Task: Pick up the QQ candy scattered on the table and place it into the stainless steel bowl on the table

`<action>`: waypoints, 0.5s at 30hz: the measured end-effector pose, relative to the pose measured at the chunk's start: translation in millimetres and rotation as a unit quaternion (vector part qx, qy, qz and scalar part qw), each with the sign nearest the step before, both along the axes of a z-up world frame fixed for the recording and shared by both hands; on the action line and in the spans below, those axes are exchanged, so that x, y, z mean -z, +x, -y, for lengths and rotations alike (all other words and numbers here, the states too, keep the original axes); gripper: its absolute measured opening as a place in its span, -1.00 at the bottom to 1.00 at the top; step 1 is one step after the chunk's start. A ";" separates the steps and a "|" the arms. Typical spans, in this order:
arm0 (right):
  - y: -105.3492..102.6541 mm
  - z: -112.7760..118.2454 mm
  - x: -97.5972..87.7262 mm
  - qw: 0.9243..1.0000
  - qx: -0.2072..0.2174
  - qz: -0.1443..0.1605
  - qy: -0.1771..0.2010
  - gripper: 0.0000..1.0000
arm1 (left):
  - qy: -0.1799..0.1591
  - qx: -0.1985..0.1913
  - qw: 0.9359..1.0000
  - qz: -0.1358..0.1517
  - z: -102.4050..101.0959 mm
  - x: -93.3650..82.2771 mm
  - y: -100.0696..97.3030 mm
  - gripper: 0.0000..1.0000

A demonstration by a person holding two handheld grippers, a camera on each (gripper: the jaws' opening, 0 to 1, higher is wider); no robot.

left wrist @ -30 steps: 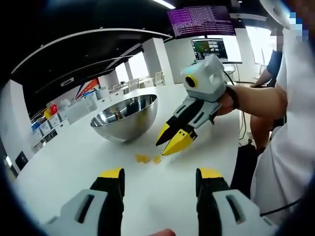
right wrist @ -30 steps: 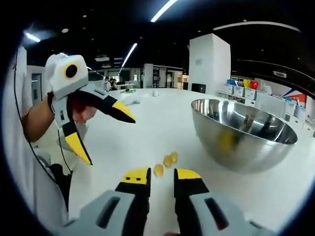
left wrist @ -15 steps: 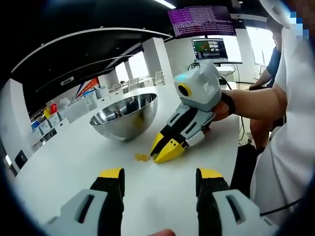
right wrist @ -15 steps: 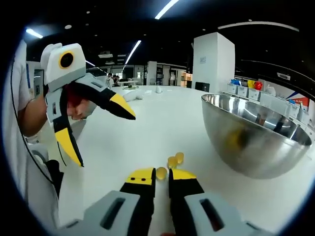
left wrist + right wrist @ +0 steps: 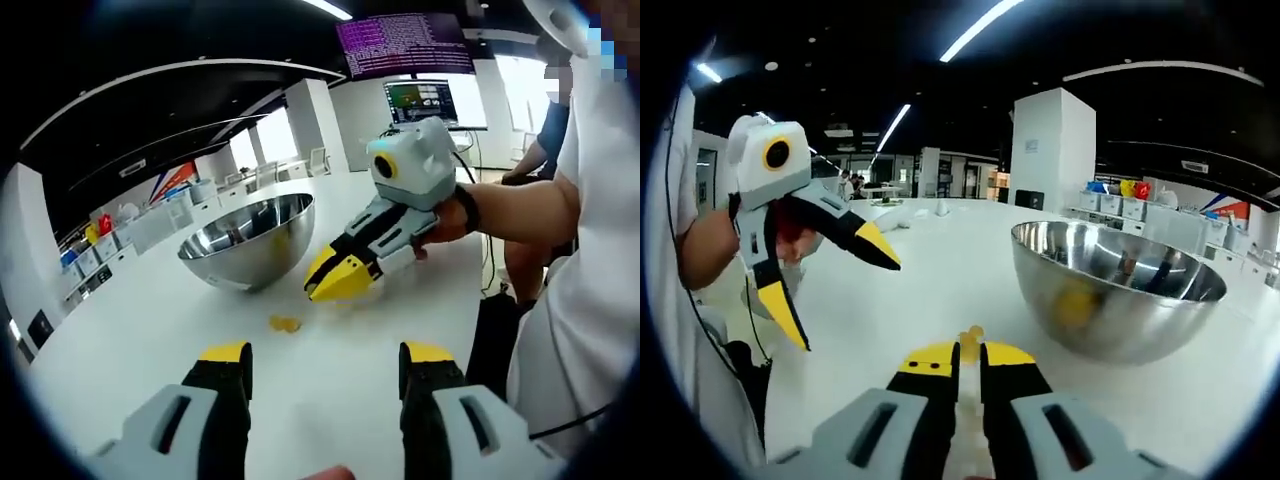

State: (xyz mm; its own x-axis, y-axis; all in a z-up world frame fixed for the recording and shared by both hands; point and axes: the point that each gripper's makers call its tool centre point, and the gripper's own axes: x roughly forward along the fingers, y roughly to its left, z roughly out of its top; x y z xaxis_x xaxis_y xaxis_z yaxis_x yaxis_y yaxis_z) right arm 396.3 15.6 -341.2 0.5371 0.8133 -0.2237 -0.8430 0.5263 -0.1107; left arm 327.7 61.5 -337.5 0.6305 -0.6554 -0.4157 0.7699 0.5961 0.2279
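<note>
Right gripper view shows your right tongs (image 5: 969, 356) pinched nearly together on one yellow QQ candy (image 5: 968, 347), lifted off the white desk (image 5: 910, 290). A second yellow bit pokes up just behind it, but you cannot tell whether that is another candy or part of the same one. One stainless steel bowl (image 5: 1110, 320) stands to the right, with a yellow patch on its outer wall, seemingly a reflection; its inside is too dim to count anything. Your left tongs (image 5: 840, 290) hang at the left of this view, jaws spread wide, nothing between them.

From the left gripper view, your left tongs (image 5: 325, 358) stand wide apart and empty at the bottom. One candy on the desk (image 5: 285, 324) lies in front of the bowl (image 5: 245, 250), apart from it. Your right tongs (image 5: 335, 280) hover above the desk beside the bowl, tips together; the candy they grip is hidden between the yellow tips.
</note>
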 end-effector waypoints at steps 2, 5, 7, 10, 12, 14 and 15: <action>0.4 6.4 -13.6 1.000 0.010 0.017 0.010 -0.82 | 0.000 0.000 1.000 -0.001 0.2 0.5 0.4 0.18; 0.4 16.2 -29.5 0.999 0.019 0.027 0.022 -0.82 | 0.003 0.003 1.000 0.000 0.9 1.7 1.0 0.18; 1.6 21.4 -36.1 0.999 0.024 0.025 0.028 -0.82 | 0.002 0.002 1.000 0.001 0.9 1.6 3.0 0.18; 5.1 32.3 -48.7 0.998 0.038 0.034 0.036 -0.82 | -0.001 0.002 1.000 0.002 1.5 0.7 4.6 0.18; 8.2 38.2 -56.4 0.997 0.047 0.040 0.041 -0.82 | -0.002 0.003 1.000 0.002 2.3 0.9 5.1 0.18; 12.5 44.4 -64.5 0.996 0.059 0.048 0.047 -0.82 | -0.003 0.003 1.000 0.000 3.1 2.3 5.5 0.18; 15.3 47.5 -69.1 0.995 0.065 0.052 0.052 -0.82 | -0.001 0.004 1.000 0.000 3.5 3.1 5.5 0.18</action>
State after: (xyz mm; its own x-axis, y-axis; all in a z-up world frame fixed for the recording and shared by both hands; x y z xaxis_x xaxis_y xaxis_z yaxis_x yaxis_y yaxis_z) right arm 411.7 -31.9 -272.1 0.6559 0.7506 -0.0797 -0.7533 0.6441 -0.1328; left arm 333.2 58.0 -340.5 0.6250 -0.6615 -0.4145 0.7748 0.5903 0.2262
